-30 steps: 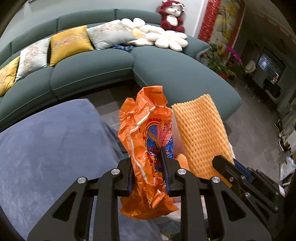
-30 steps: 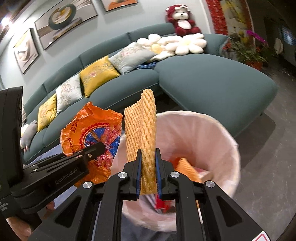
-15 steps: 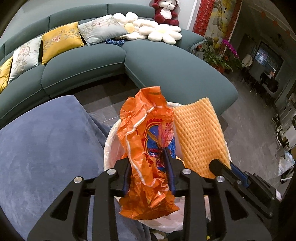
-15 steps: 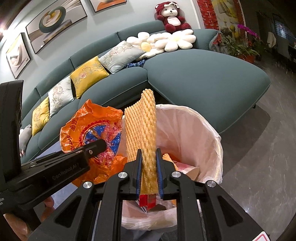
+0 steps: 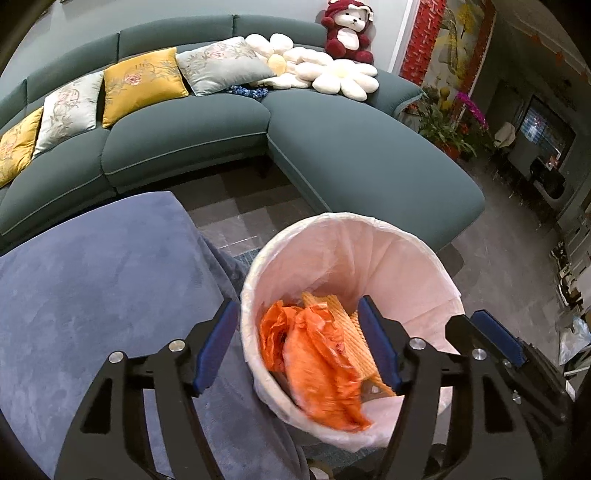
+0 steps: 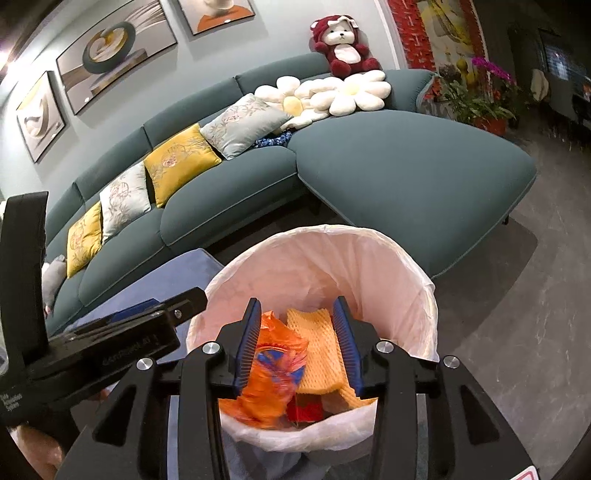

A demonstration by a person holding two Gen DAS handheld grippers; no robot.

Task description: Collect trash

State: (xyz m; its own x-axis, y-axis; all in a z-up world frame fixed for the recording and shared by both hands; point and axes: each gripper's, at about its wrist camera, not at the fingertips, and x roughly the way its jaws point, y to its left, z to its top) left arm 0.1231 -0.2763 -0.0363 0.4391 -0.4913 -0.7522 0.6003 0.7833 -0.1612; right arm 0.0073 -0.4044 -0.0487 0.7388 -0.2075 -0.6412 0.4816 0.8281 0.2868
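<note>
A round bin with a pale pink liner (image 5: 388,243) (image 6: 369,254) stands on the floor below both grippers. Inside it lie an orange snack wrapper (image 5: 314,354) (image 6: 273,373), blurred as it drops, and an orange foam net (image 5: 351,332) (image 6: 317,347). My left gripper (image 5: 295,347) hangs over the bin's left rim, its jaws opening, nothing touching its pads. My right gripper (image 6: 299,347) hovers over the bin's near side, jaws also opening, both pads free of the trash beneath. The right gripper's fingers (image 5: 495,336) show at the lower right of the left wrist view.
A blue-grey velvet surface (image 5: 92,288) adjoins the bin on the left. A teal curved sofa (image 5: 351,147) with cushions, flower pillows and a plush bear (image 5: 347,29) fills the background. Potted plants (image 5: 443,122) and grey tiled floor (image 6: 517,332) lie to the right.
Both grippers opened and let go: the snack wrapper fell from the left and the foam net from the right, into the bin. The hands stayed over the bin.
</note>
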